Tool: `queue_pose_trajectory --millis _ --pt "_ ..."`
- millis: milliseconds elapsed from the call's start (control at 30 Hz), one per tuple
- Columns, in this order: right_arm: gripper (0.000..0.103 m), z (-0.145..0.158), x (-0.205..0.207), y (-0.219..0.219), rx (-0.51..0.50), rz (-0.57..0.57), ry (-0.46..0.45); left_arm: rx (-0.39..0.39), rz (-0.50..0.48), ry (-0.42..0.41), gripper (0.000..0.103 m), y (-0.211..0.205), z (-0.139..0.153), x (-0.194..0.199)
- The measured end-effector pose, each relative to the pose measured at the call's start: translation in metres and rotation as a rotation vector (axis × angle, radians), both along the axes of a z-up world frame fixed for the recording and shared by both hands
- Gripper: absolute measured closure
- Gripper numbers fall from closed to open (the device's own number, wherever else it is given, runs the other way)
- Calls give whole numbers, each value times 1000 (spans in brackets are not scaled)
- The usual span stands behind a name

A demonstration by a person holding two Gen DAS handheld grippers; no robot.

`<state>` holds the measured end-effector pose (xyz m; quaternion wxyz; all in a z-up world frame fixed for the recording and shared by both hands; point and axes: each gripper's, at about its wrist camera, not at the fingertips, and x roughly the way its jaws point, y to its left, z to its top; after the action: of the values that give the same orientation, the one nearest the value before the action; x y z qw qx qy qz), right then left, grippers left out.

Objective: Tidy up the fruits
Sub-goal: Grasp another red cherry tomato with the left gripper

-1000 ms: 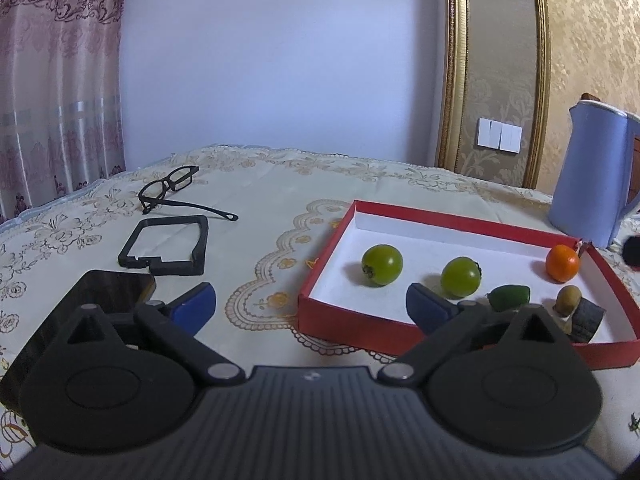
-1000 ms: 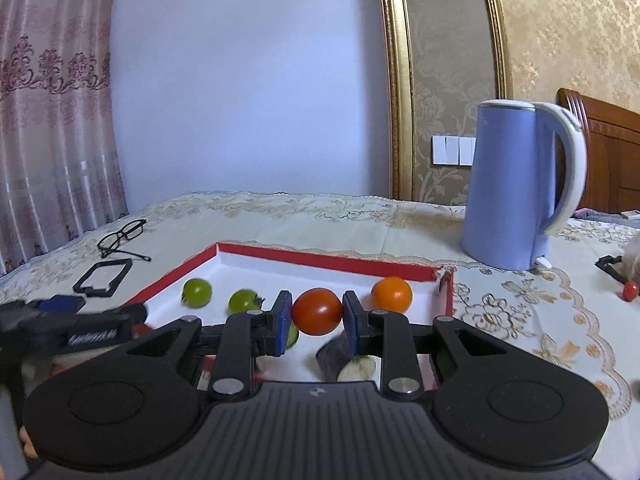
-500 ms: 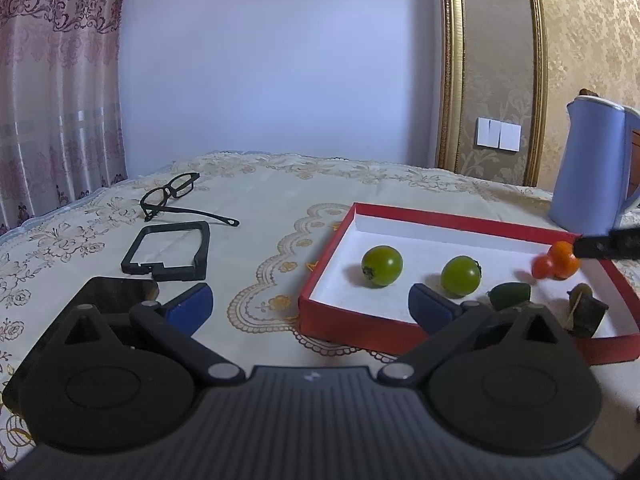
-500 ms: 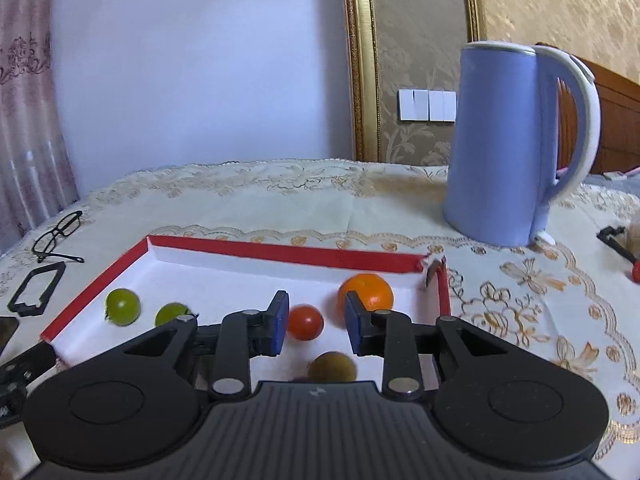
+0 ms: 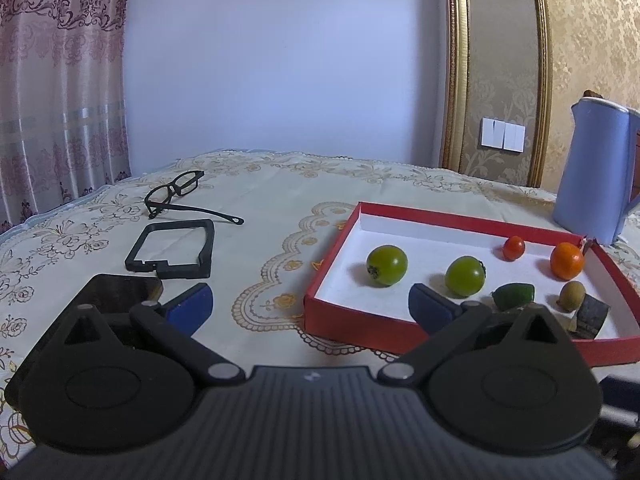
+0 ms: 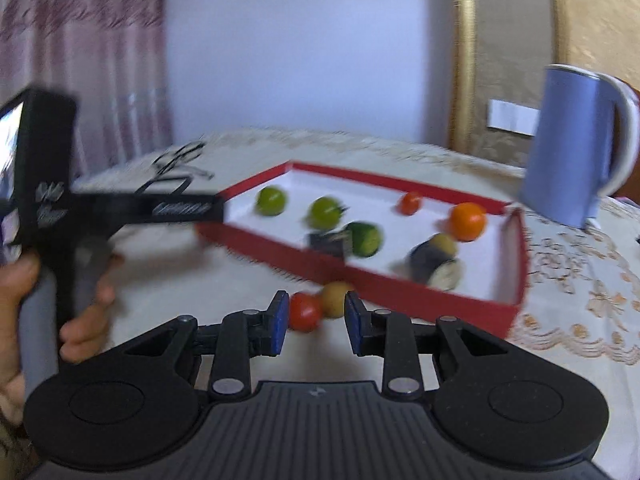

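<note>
Fruits lie mostly in the red tray [image 5: 332,304], and several are hard to read. In the right wrist view everything is smeared by blur, so the two pieces outside the tray show only as a small red tomato [image 6: 305,312] and a yellowish-brown fruit [image 6: 335,299]. They sit touching or nearly touching on the tablecloth [image 6: 168,280], against the tray's near wall. The left wrist view does not show them; its own gripper body covers the tray's near right corner.

Inside, on the white floor, two green tomatoes [image 5: 386,265] [image 5: 465,276] sit side by side. A tiny red tomato [image 5: 514,248] lies toward the far wall and an orange fruit [image 5: 566,261] by the right wall. Nearer the front are a dark green piece [image 5: 514,296], partly behind a blue fingertip, and a small brown fruit [image 5: 572,296]. A dark roll with a pale end [image 5: 592,314] is too unclear to name.

The right gripper [image 6: 315,322] is just short of the two loose fruits, its jaws drawn close with a narrow gap, clamping nothing. The left gripper [image 5: 310,306], held by a hand [image 6: 80,280], is spread wide and empty beside the tray's left wall.

Farther left lie eyeglasses [image 5: 176,196], a black frame [image 5: 172,252] and a phone [image 5: 116,292]; a blue kettle [image 5: 592,176] is cut off at the right edge.
</note>
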<state>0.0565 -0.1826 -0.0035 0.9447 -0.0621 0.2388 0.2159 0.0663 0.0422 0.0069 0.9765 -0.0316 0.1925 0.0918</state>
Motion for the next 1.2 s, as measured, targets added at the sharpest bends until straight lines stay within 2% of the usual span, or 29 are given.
queue_pose_trajectory --millis 100,200,367,433,533,633,800,900,933,967,1033,1067,1133,1200 --pt "74 -6 -2 12 -49 10 -1 -6 -2 3 0 1 0 0" --pt "74 -7 -1 13 -48 9 1 -6 -9 7 0 0 0 1" --pt "74 2 8 -6 -35 -90 -26 -8 -60 2 0 -2 0 -1" --pt "74 3 9 -11 -49 -138 -41 -6 -124 13 0 -6 0 0" --pt "74 7 3 -25 1 -194 -71 37 -202 27 0 -18 1 -8" --pt "74 8 -2 -38 38 -218 -74 74 -321 26 0 -37 4 -24" --pt "74 1 -4 -51 73 -242 -46 250 -423 15 0 -85 1 -39" --pt "72 -3 -5 -57 81 -273 -20 314 -448 45 0 -100 -9 -36" --pt "65 -4 -6 -59 77 -281 -20 315 -460 63 0 -101 -12 -35" --pt "49 -5 -7 -60 78 -284 -21 306 -482 75 0 -100 -14 -34" --pt "28 -4 -11 -63 91 -287 -34 287 -511 90 0 -97 -16 -31" --pt "23 -4 -14 -63 92 -291 -55 281 -517 93 1 -96 -16 -30" --pt "22 -3 -16 -63 77 -307 -87 285 -530 90 8 -97 -16 -27" --pt "20 -2 -14 -64 67 -310 -85 287 -549 109 22 -99 -18 -25"
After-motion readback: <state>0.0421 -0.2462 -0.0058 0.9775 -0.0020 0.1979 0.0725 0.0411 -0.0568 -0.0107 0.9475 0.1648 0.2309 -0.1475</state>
